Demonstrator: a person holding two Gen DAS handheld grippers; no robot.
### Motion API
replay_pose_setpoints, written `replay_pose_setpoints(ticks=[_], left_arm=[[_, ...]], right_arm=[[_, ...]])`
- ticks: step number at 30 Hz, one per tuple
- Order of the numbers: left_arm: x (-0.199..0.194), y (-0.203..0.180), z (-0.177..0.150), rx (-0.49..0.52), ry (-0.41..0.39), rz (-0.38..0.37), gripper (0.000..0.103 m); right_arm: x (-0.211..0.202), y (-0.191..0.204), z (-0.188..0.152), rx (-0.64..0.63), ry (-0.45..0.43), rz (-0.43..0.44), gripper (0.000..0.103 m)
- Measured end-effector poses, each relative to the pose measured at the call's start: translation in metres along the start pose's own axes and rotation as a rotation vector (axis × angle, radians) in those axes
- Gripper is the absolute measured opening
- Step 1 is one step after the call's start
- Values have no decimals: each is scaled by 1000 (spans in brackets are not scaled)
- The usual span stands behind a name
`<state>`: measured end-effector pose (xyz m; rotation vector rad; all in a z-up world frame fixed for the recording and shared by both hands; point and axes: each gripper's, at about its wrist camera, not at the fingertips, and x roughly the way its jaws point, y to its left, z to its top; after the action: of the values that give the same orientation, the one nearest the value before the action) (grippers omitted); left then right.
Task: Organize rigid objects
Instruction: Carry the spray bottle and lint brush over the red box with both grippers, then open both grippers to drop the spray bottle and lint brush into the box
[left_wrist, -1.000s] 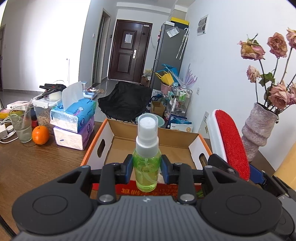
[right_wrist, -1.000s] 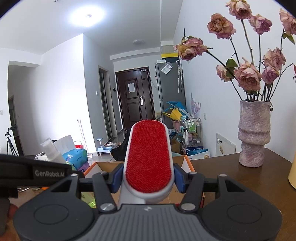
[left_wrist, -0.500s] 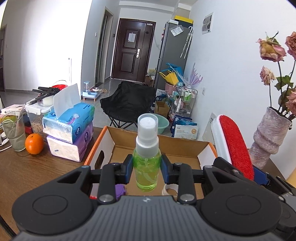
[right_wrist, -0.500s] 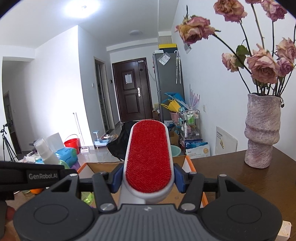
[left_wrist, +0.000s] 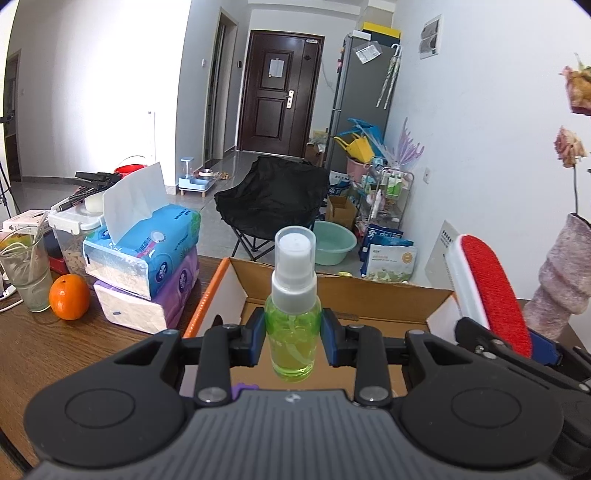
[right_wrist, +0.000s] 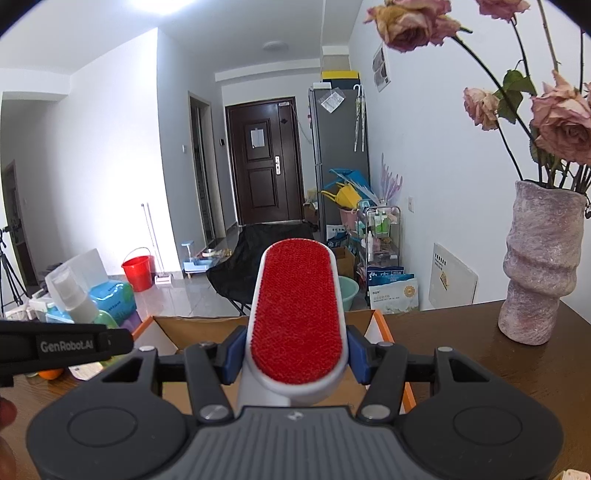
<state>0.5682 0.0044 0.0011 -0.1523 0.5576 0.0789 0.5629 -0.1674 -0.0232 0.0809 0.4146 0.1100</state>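
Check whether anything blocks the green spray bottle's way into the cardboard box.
Nothing visible does. The green spray bottle, shut in the left tongs, hangs over the open cardboard box; a purple item lies low inside.

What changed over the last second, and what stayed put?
Both hands carried their loads forward over the cardboard box. Unchanged: the left gripper stays shut on the spray bottle, the right gripper on the lint brush. Nothing released.

Tissue packs (left_wrist: 147, 273) left of box (left_wrist: 347, 295)
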Motion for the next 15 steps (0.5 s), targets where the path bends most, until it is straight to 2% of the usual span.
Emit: replay_pose_setpoints(ticks=[15], left_arm=[[40, 14, 3, 17, 66, 55, 32]], right_arm=[[35, -4, 1, -18, 84, -3, 55]])
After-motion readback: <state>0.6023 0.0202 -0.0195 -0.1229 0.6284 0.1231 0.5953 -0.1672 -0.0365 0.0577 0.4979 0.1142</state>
